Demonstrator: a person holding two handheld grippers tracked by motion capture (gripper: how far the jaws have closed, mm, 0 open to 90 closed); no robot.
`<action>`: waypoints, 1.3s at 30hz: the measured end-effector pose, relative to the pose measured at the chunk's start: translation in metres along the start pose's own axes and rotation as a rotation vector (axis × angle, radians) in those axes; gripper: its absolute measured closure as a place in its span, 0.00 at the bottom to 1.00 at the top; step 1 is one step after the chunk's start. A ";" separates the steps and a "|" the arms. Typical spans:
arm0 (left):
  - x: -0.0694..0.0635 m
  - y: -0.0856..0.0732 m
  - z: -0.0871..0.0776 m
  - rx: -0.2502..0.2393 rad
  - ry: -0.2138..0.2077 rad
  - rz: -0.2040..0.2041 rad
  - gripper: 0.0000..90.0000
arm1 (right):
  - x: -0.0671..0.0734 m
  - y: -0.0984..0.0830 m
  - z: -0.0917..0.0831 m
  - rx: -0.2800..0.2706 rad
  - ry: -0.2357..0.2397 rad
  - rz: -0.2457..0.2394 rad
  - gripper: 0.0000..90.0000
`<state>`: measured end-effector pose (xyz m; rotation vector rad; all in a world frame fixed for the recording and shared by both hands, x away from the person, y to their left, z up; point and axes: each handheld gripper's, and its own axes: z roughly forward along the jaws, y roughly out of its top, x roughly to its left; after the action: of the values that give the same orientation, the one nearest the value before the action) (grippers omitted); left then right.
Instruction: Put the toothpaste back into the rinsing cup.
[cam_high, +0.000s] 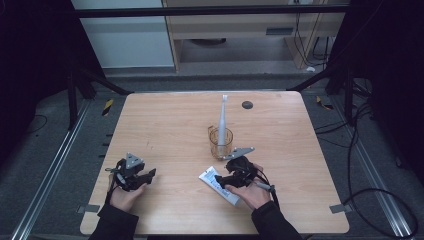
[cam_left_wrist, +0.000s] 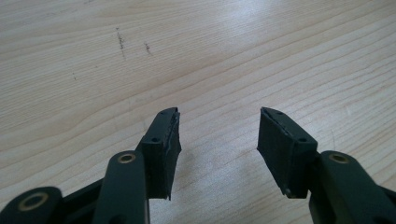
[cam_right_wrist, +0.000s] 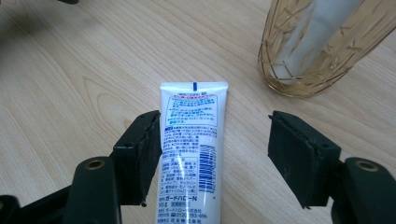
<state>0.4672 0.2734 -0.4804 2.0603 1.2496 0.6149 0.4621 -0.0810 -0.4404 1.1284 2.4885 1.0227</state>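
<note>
A white toothpaste tube (cam_high: 214, 183) (cam_right_wrist: 191, 149) lies flat on the wooden table (cam_high: 170, 125), its crimped end pointing away from me. My right gripper (cam_high: 231, 179) (cam_right_wrist: 215, 154) hovers over it, open, with the tube between the jaws and close to the left jaw. Just beyond stands an amber glass cup (cam_high: 221, 142) (cam_right_wrist: 322, 51) holding a white toothbrush (cam_high: 222, 120) upright. My left gripper (cam_high: 142, 177) (cam_left_wrist: 218, 149) rests at the front left of the table, open, with bare wood between its jaws.
A small dark round disc (cam_high: 247, 104) sits near the table's far edge. Metal rails and cables run along the floor on both sides. Dark scuff marks (cam_left_wrist: 121, 42) show on the wood ahead of the left gripper.
</note>
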 end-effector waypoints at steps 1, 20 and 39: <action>0.000 0.000 0.000 -0.001 -0.001 -0.002 0.53 | 0.001 0.000 0.001 0.007 0.003 0.006 0.39; -0.001 0.000 0.000 0.003 -0.005 0.006 0.53 | 0.010 -0.005 0.022 0.071 0.009 -0.022 0.38; -0.001 0.000 0.002 0.011 -0.012 0.004 0.53 | 0.011 -0.008 0.041 0.168 0.015 -0.023 0.41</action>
<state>0.4681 0.2717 -0.4822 2.0734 1.2443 0.5978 0.4689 -0.0560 -0.4743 1.1389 2.6341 0.8325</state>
